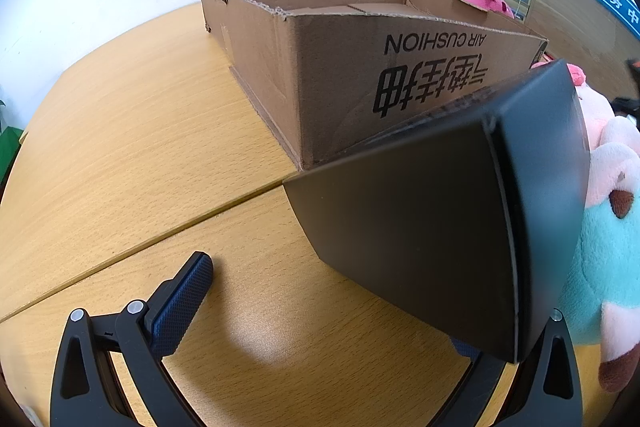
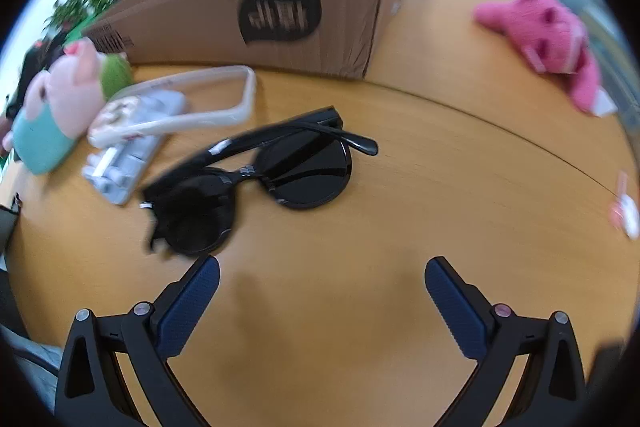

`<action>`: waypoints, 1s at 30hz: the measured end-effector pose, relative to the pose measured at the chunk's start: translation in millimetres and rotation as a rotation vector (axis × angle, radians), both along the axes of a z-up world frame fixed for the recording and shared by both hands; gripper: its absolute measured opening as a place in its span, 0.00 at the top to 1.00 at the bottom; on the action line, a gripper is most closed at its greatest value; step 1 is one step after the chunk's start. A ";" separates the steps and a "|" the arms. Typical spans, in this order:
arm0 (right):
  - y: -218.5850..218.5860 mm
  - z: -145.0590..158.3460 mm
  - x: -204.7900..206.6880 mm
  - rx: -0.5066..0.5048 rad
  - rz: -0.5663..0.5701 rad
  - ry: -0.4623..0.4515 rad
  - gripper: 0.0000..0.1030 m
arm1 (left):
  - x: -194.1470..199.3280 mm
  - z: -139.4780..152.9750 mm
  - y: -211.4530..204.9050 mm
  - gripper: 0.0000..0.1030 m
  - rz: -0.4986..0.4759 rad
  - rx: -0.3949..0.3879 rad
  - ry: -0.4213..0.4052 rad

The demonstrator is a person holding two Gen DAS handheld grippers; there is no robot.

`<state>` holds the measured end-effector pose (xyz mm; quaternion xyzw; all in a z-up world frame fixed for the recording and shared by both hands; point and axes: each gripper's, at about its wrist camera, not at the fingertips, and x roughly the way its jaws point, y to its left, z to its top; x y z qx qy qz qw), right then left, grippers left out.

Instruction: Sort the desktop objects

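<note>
In the left wrist view a black box (image 1: 436,227) stands tilted on the wooden table (image 1: 140,155), right in front of my left gripper (image 1: 320,279). It hides the right finger, while the left finger (image 1: 184,299) stands far off to the side, so the gripper is open and grips nothing. Behind it is an open cardboard box (image 1: 340,67). In the right wrist view black sunglasses (image 2: 256,179) lie folded just beyond my right gripper (image 2: 323,263), which is open and holds nothing; its left fingertip nearly reaches the near lens.
A pig plush in teal (image 2: 60,99) (image 1: 608,227), a white phone-case frame (image 2: 192,99) and a silvery pack (image 2: 124,159) lie left of the sunglasses. A pink plush (image 2: 548,39) and a small pink-white item (image 2: 624,211) sit on the right. The cardboard box (image 2: 280,15) stands behind them.
</note>
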<state>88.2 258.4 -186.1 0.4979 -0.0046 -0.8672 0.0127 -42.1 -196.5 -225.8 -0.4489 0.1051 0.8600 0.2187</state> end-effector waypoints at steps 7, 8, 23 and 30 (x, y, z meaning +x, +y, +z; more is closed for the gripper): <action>-57.1 107.3 -19.8 -0.143 0.042 0.140 0.00 | 43.2 58.9 -18.3 0.00 0.217 -0.029 -0.044; -65.2 118.5 -31.6 -0.171 0.043 0.130 0.00 | 48.7 79.7 -22.0 0.00 0.250 -0.006 -0.033; -108.2 254.1 -21.6 -0.284 0.216 0.297 0.01 | 139.4 274.5 143.1 0.00 0.389 0.129 0.049; -82.8 291.0 24.4 -0.306 0.188 0.386 0.01 | 142.1 290.3 194.0 0.00 0.300 0.140 0.010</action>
